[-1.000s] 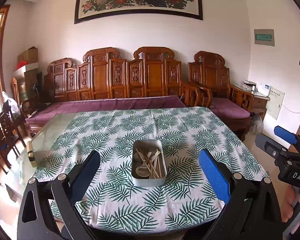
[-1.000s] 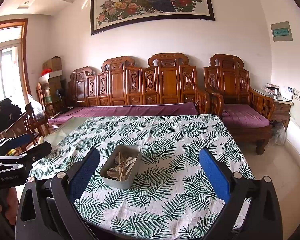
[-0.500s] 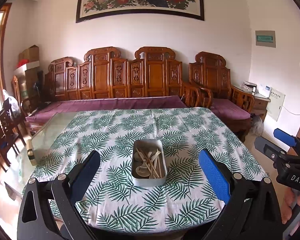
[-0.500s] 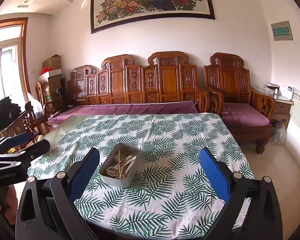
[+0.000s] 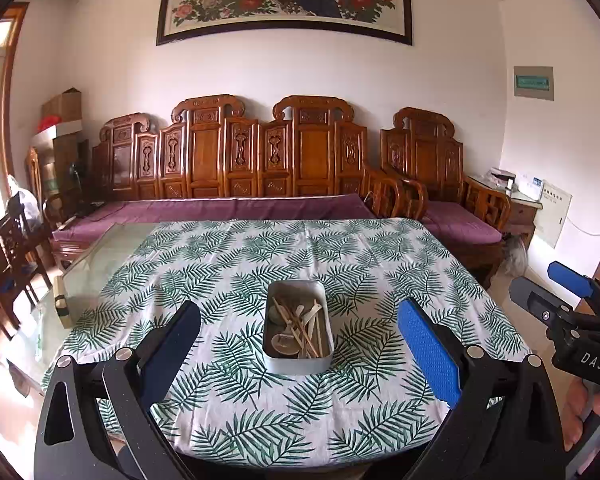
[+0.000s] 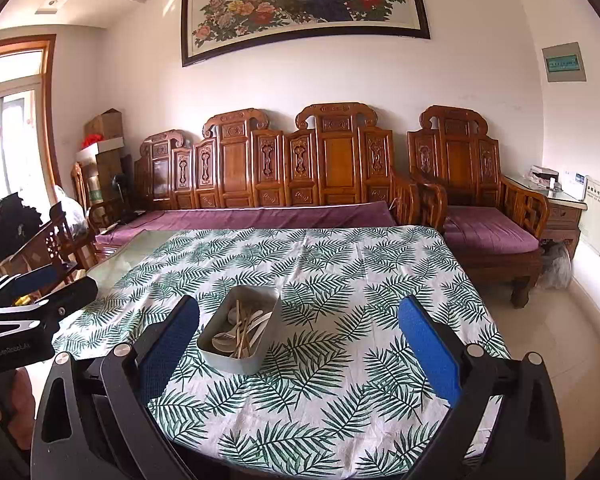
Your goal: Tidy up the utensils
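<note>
**Both grippers held wide above the near table edge, tin of utensils ahead**

Left wrist view: the left gripper (image 5: 298,350) is seen from behind, its two blue-padded fingers (image 5: 428,350) spread wide apart with nothing between them but the cloth below. A grey metal tin (image 5: 298,360) is framed in the gap, standing on the tablecloth (image 5: 380,264) (white, printed with green fern leaves) towards the near half of the table. The utensils (image 5: 300,330) are piled loose inside the tin: pale spoons and thin wooden sticks, crossed over one another; how many there are cannot be told. At the left side, bare glass of the table (image 5: 96,268) is left uncovered by the cloth. The right gripper (image 5: 552,292) is seen at the right border, off the table's right edge, held by a hand (image 5: 592,412) of which only fingers show. Its fingers are apart.

Right wrist view: the right gripper (image 6: 298,350) is shown with its fingers (image 6: 428,350) likewise spread wide and empty. The tin (image 6: 240,330) is seen left of centre here, close beside the left finger, turned at an angle, with the utensils (image 6: 242,330) inside. The left gripper (image 6: 40,286) is seen at the left border, beyond the table's left corner, with a hand (image 6: 8,400) partly visible below it (fingers apart, nothing held). Behind the table, a carved wooden sofa (image 6: 284,168) with purple cushions is set against the wall, and a framed painting (image 6: 300,0) is hung above it.
</note>
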Motion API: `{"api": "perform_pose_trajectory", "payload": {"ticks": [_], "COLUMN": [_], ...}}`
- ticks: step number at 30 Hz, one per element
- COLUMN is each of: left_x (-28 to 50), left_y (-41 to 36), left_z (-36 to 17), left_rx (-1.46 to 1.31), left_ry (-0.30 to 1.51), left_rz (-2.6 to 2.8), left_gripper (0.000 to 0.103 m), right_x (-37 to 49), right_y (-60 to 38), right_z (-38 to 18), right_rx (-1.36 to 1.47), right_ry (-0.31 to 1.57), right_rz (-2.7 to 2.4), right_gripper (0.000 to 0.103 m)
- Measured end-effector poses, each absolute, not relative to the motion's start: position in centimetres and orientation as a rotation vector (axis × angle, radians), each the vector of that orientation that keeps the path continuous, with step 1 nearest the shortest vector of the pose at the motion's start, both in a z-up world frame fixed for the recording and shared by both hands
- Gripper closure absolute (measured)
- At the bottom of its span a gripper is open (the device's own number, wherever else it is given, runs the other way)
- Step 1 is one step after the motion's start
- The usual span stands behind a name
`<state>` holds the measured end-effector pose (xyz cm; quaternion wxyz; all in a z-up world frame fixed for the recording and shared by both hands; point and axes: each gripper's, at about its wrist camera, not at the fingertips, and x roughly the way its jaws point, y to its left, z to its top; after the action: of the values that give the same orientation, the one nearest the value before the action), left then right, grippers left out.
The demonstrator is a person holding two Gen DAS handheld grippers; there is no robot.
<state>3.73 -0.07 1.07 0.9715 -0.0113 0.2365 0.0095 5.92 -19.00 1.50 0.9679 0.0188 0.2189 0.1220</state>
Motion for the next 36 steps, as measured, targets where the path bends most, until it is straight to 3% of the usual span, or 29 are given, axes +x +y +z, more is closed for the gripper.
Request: {"api": "perform_pose_trajectory", "payload": {"ticks": [36], "left_x": [3.42], "left_y": [-0.47], "left_z": [1.24], "left_rx": [-0.029], "left_ry": [0.466], "left_rz": [0.027], "left_gripper": [0.008], "right_x": [5.88], "right_y": [-19.08], "right_z": [1.26], "right_rx": [0.043], "right_ry": [0.44], "right_rz": [0.242], "right_gripper": [0.003]}}
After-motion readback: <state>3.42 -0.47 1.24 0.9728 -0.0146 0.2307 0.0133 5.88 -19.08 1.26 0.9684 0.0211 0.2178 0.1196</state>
